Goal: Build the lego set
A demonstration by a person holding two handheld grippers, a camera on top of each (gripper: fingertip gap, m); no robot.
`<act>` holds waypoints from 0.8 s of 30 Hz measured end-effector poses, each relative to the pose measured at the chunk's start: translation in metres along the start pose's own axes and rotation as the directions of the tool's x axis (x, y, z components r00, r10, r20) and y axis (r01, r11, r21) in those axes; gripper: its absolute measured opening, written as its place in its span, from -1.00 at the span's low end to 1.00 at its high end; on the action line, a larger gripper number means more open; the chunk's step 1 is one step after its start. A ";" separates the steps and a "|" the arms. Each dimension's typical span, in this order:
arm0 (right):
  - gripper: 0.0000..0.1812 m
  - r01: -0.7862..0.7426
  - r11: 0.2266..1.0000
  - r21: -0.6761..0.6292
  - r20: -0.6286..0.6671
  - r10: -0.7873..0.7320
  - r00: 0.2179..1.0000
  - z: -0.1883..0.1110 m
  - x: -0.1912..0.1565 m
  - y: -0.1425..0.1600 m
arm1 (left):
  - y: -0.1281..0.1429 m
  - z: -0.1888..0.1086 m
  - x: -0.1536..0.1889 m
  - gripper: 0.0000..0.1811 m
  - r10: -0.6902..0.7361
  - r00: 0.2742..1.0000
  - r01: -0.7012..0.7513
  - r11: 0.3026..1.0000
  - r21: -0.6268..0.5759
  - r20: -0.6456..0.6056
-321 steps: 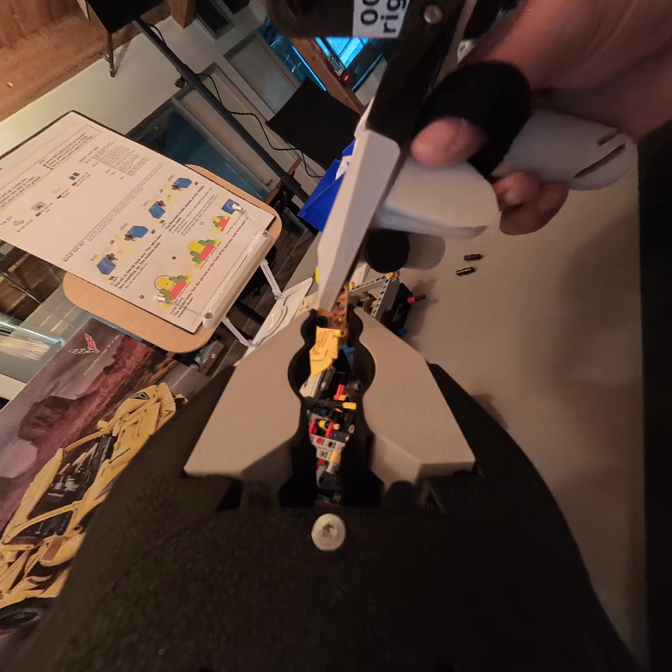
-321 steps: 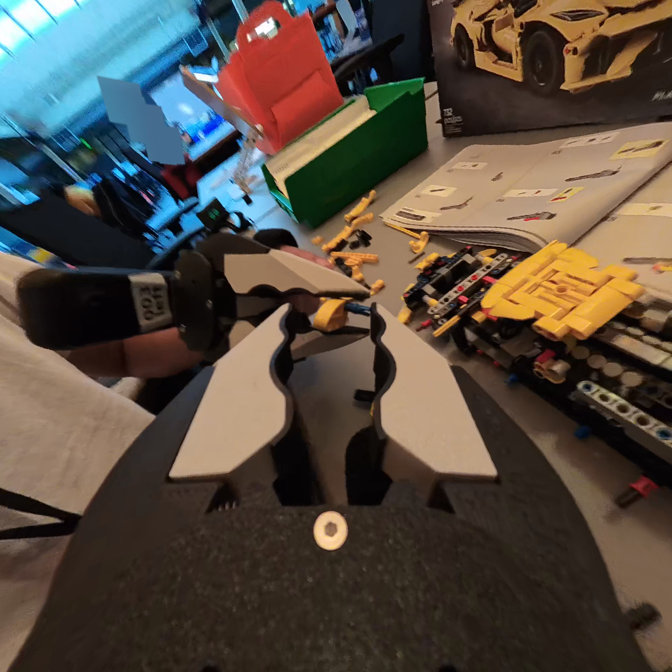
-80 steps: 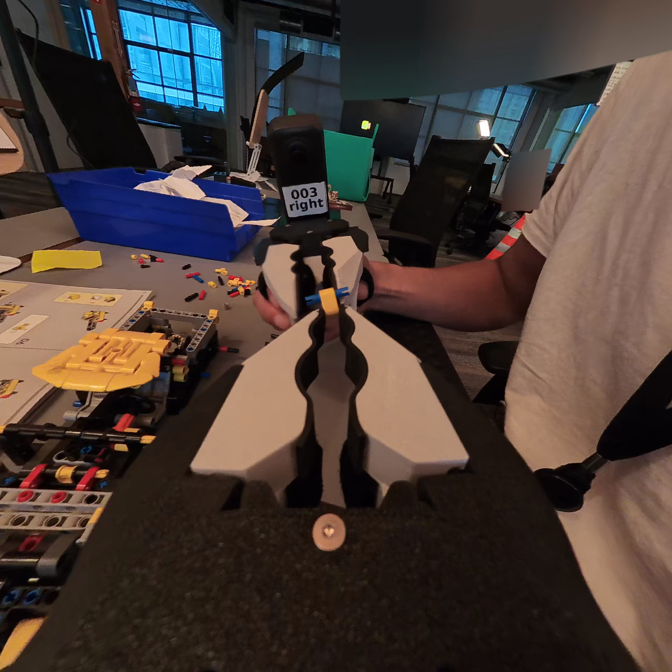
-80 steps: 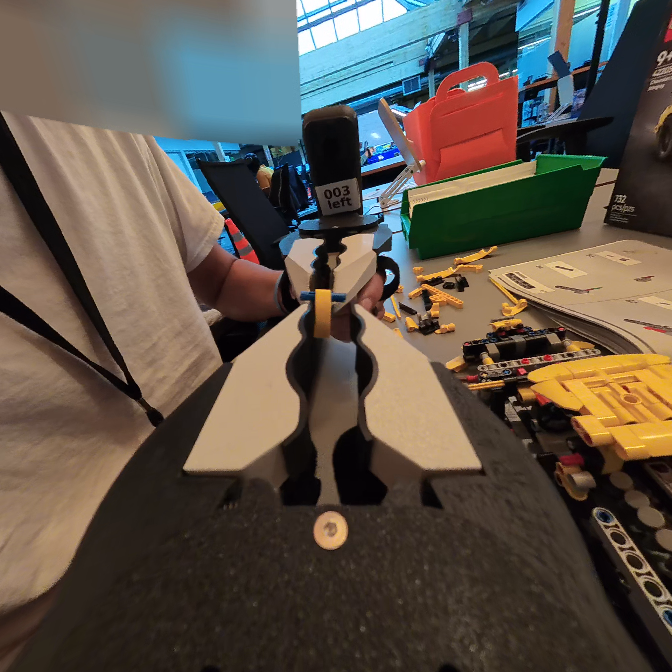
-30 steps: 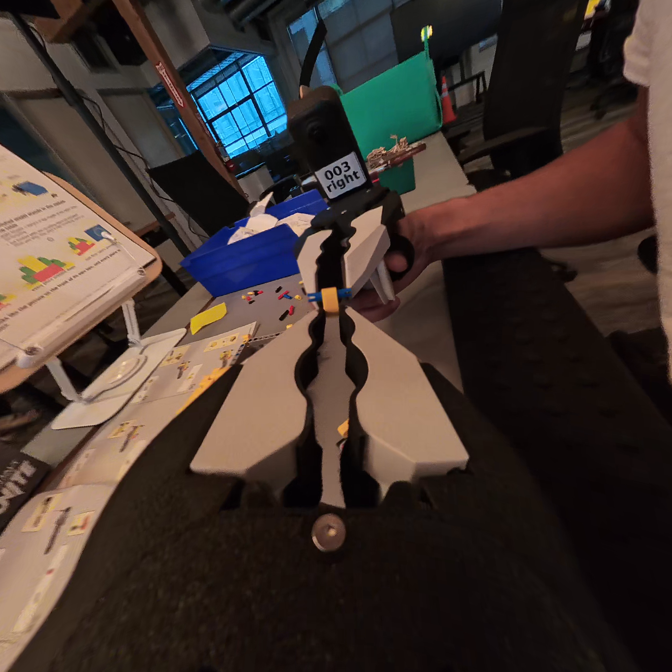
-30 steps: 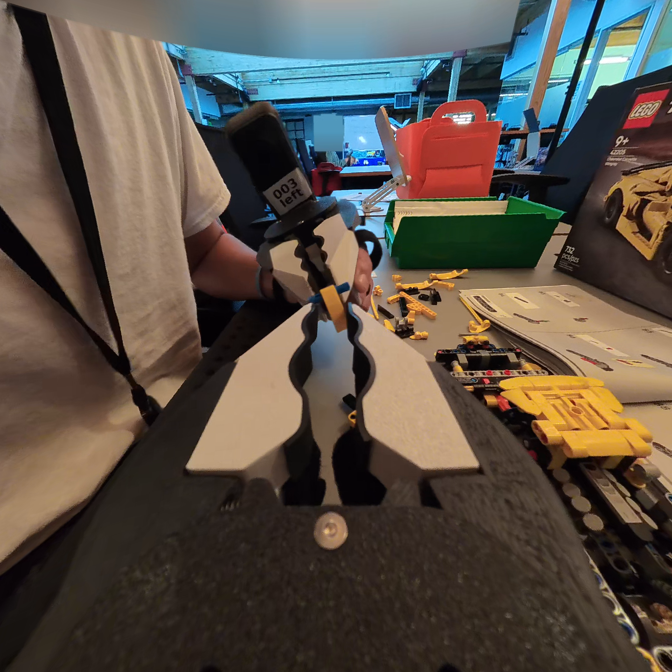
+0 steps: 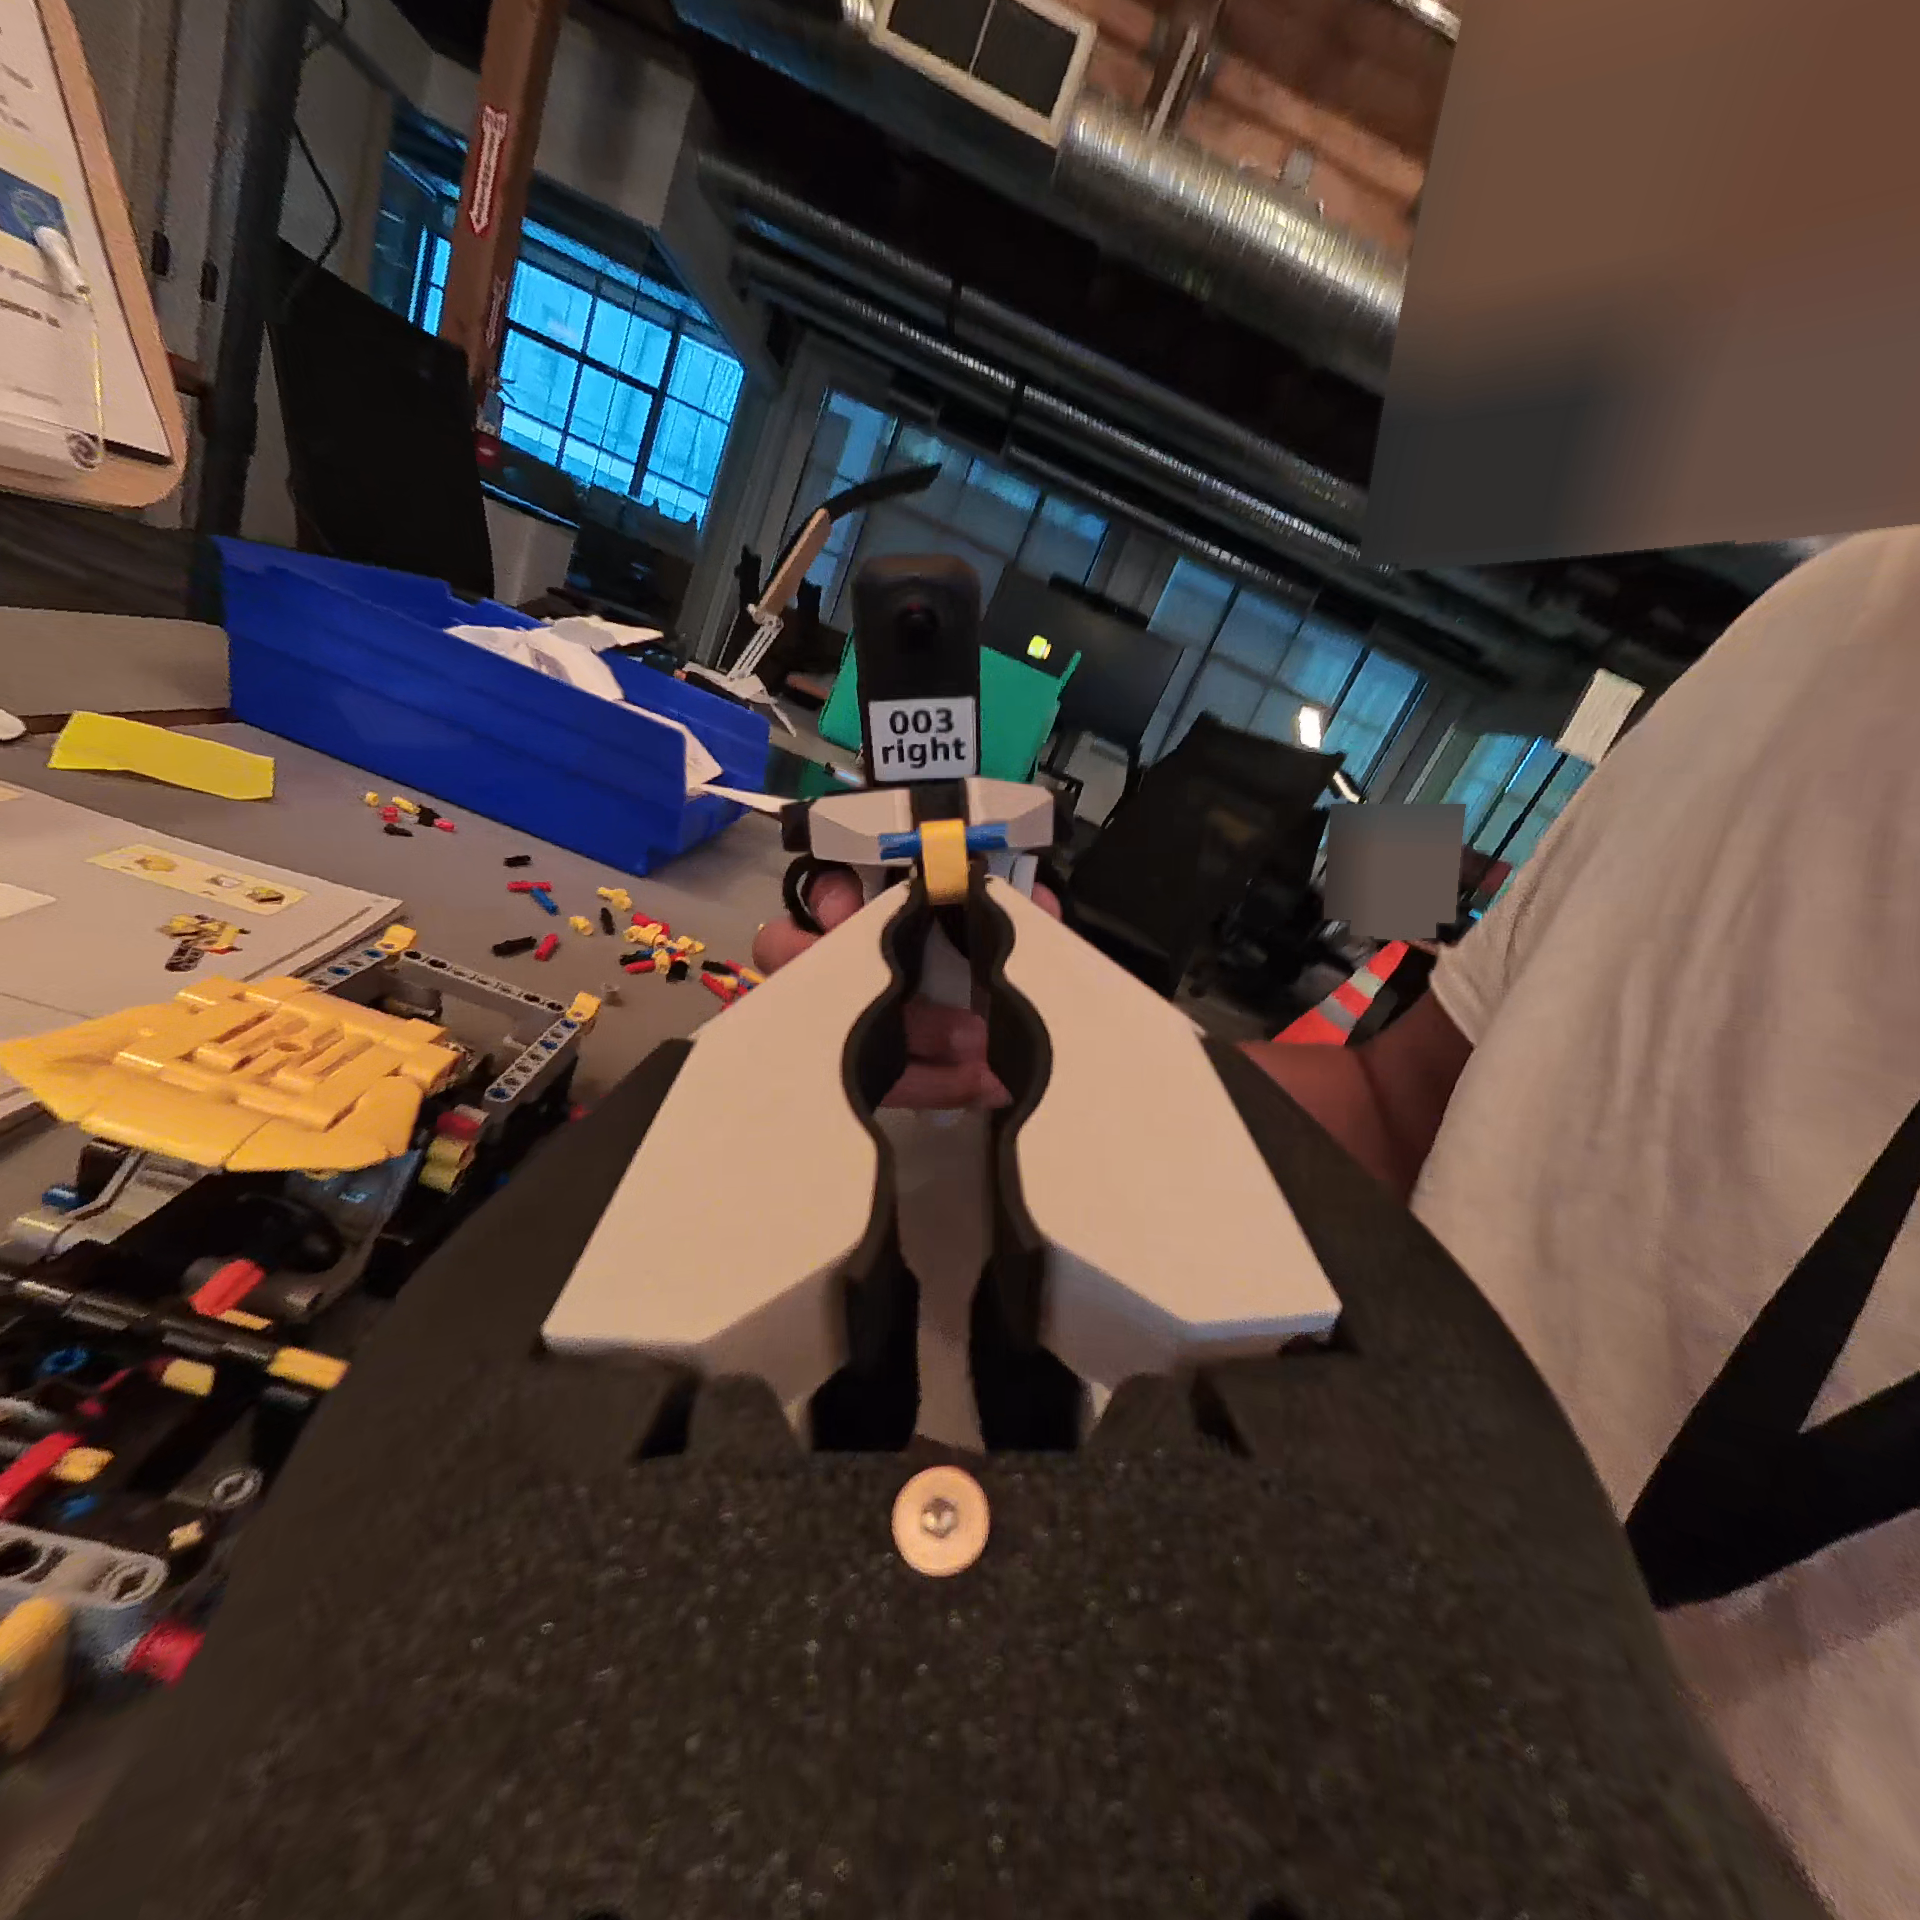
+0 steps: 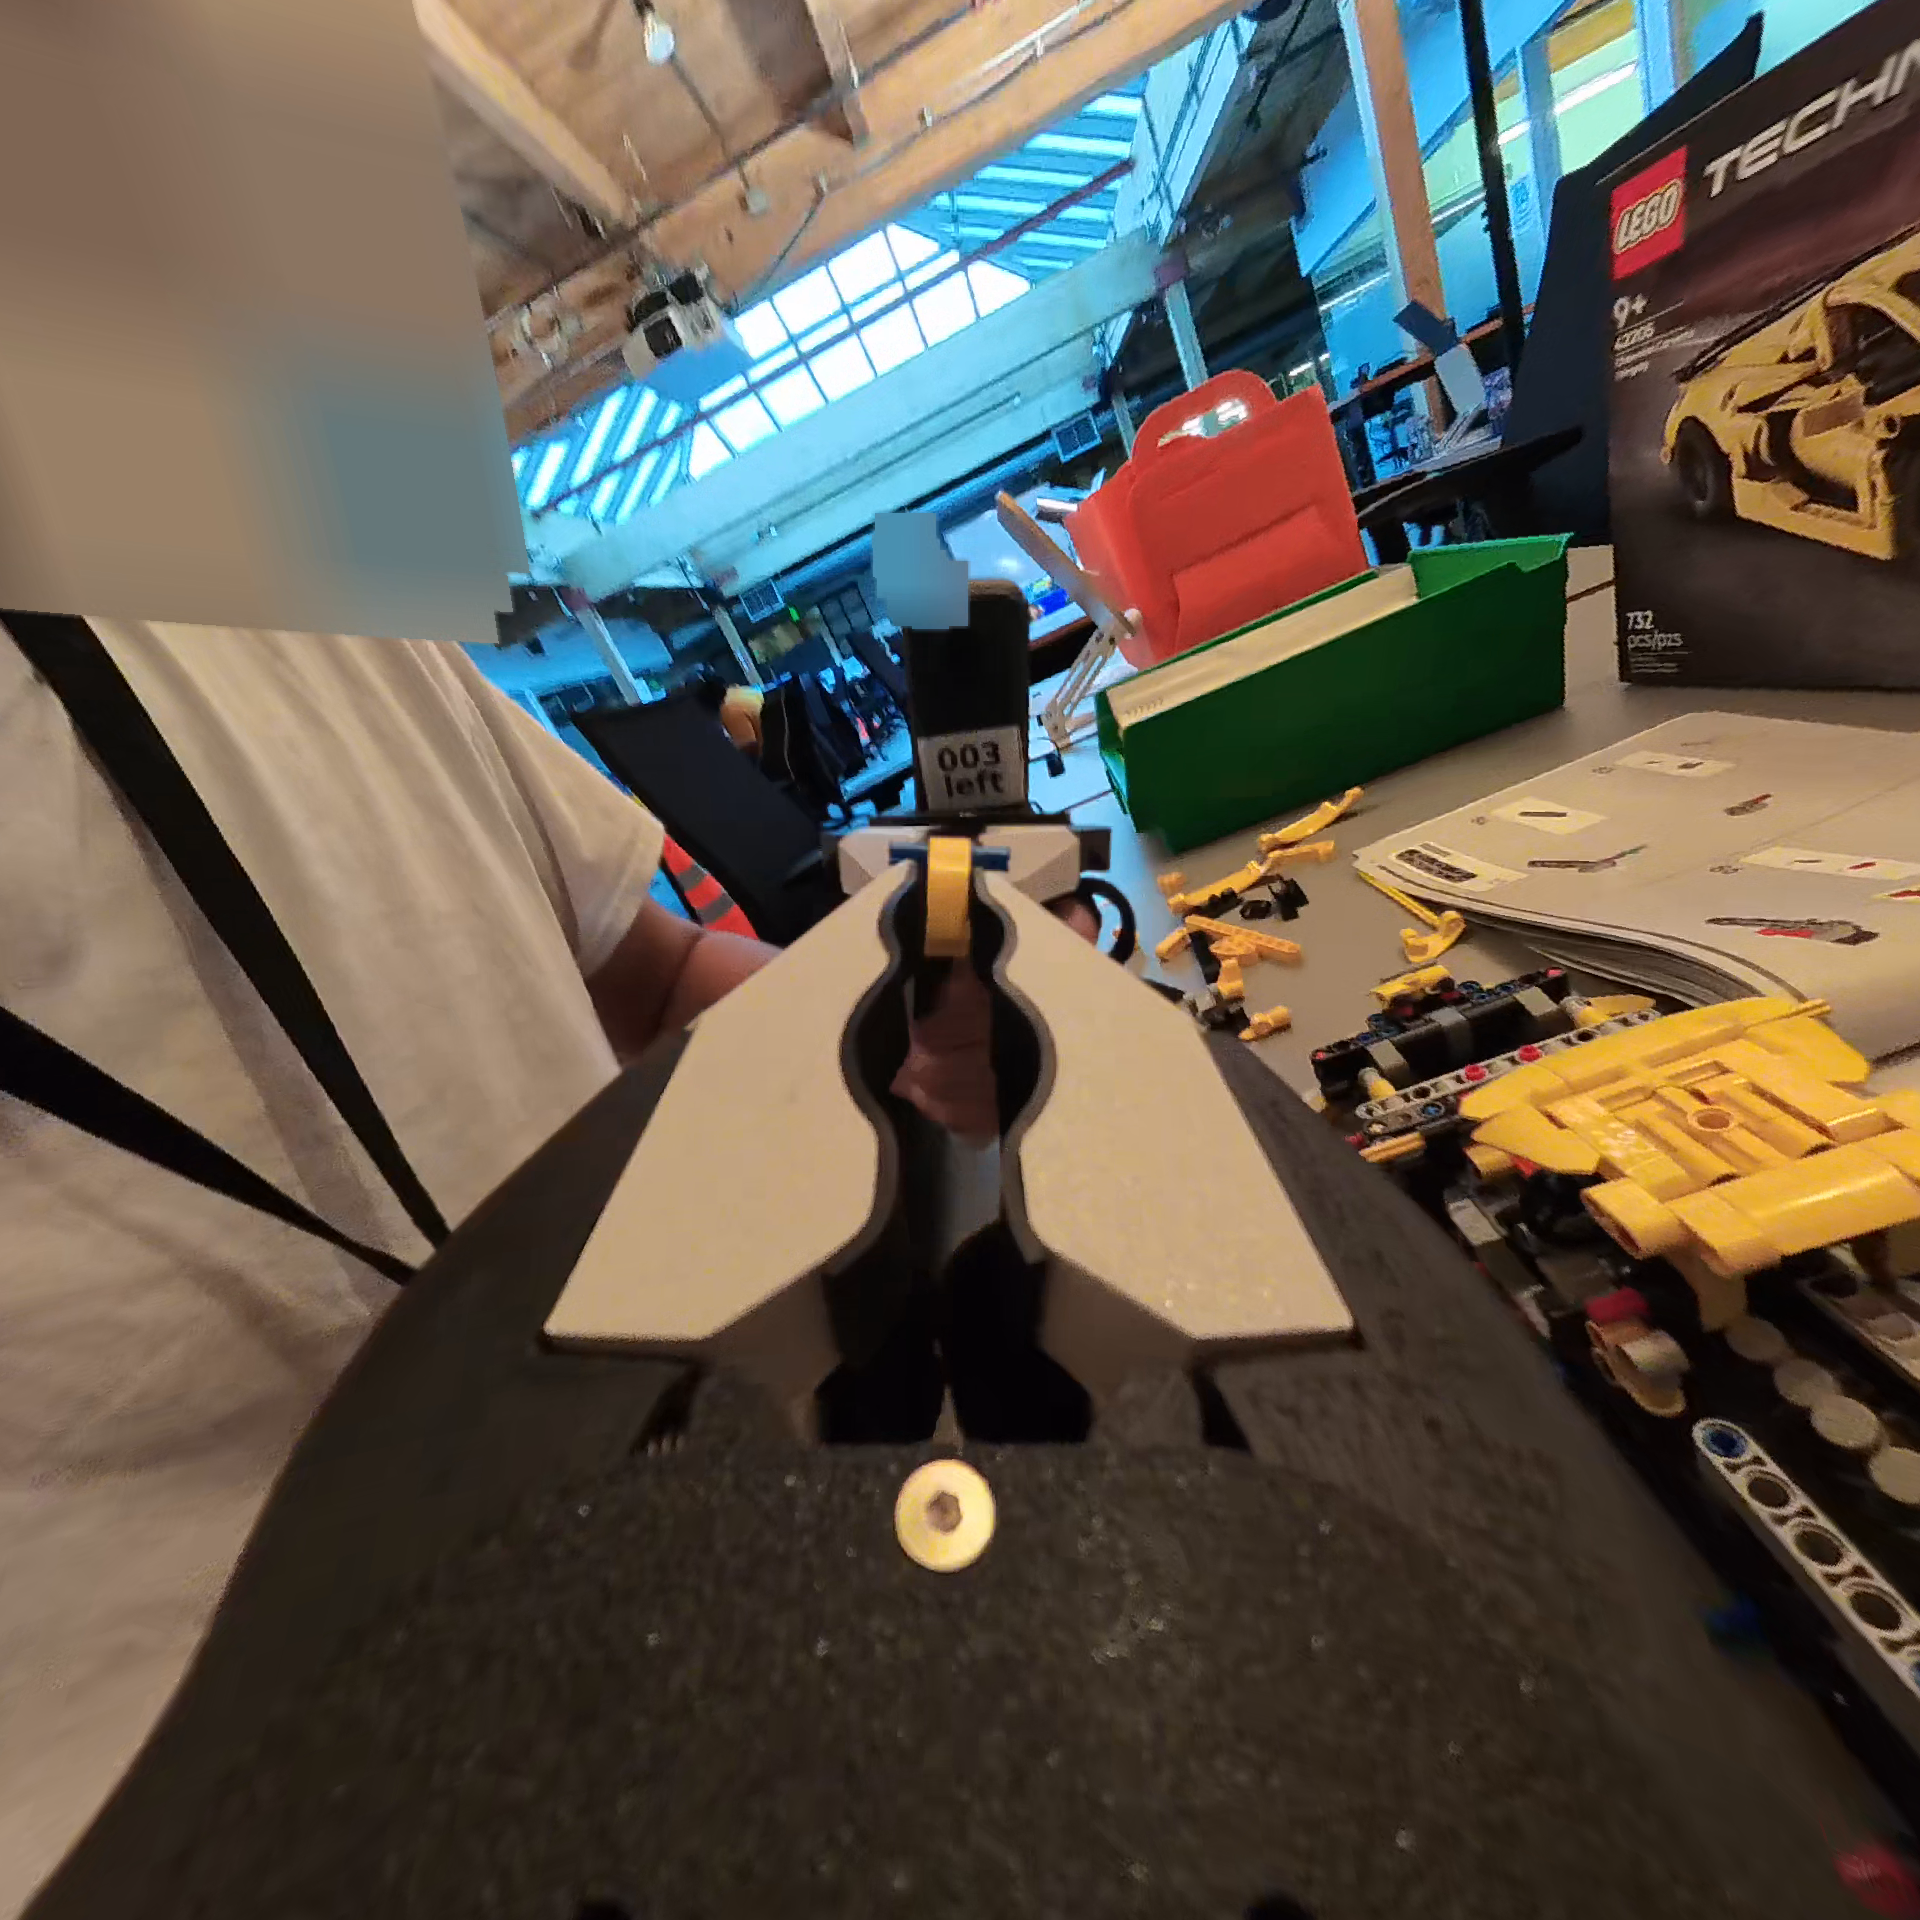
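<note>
A small yellow piece (image 7: 943,858) with a blue pin (image 7: 896,843) through it is held in the air between my two grippers, which face each other tip to tip. My left gripper (image 7: 941,891) is shut on the piece's near end. In the right wrist view my right gripper (image 8: 945,902) is shut on the same yellow piece (image 8: 948,896), with the blue pin (image 8: 987,858) crosswise just beyond. The half-built yellow and black car (image 7: 239,1075) sits on the table to the left; the right wrist view shows the car (image 8: 1683,1143) at the right.
Loose small pieces (image 7: 644,940) lie near a blue bin (image 7: 468,717). The open manual (image 8: 1662,862), a green bin (image 8: 1351,686), a red bag (image 8: 1216,520) and the set's box (image 8: 1766,364) stand behind the car. The person's white shirt (image 7: 1714,935) is close by. The grippers are tip to tip, or close to it.
Both grippers have swung and levelled out, still tip to tip with the yellow piece and blue pin between them. The car has come back into the left wrist view.
</note>
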State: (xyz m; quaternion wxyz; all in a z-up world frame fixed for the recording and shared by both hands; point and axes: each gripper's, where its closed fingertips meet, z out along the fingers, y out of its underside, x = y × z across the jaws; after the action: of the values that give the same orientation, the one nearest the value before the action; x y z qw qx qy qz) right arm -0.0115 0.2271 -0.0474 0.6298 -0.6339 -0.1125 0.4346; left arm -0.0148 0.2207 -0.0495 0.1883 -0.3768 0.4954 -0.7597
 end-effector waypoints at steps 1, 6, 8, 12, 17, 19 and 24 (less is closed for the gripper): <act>-0.92 -0.022 1.000 0.011 0.000 0.022 1.000 0.000 0.002 -0.003 | -0.002 0.001 -0.002 -0.92 -0.018 1.000 0.019 1.000 0.014 -0.001; -0.92 -0.121 0.992 0.023 -0.031 0.122 0.992 0.002 0.016 -0.017 | -0.015 0.004 -0.016 -0.92 -0.130 0.991 0.129 0.986 0.109 -0.001; -0.91 -0.109 0.994 0.029 -0.061 0.110 0.992 0.003 0.027 -0.030 | -0.027 0.007 -0.027 -0.92 -0.207 0.978 0.205 0.960 0.189 -0.014; -0.78 0.064 0.998 0.025 -0.193 -0.058 0.979 -0.010 0.061 -0.069 | -0.073 0.006 -0.063 -0.93 -0.389 0.916 0.388 0.802 0.455 -0.095; -0.79 0.000 0.993 0.115 -0.303 0.035 0.952 -0.026 0.096 -0.081 | -0.078 0.018 -0.090 -0.92 -0.464 0.879 0.446 0.717 0.535 -0.112; -0.75 -0.105 0.975 0.198 -0.249 0.153 0.956 -0.021 0.098 -0.075 | -0.069 0.022 -0.095 -0.92 -0.476 0.875 0.445 0.716 0.538 -0.091; -0.74 -0.289 0.914 0.285 -0.166 0.344 0.924 -0.008 0.099 -0.060 | -0.062 0.026 -0.097 -0.92 -0.477 0.875 0.442 0.717 0.539 -0.082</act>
State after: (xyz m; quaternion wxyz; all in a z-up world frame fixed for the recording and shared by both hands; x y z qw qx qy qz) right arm 0.0780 0.3007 -0.0353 0.6354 -0.6002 0.1171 0.4715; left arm 0.0729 0.2964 -0.0260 0.1079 -0.4427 0.1447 -0.8783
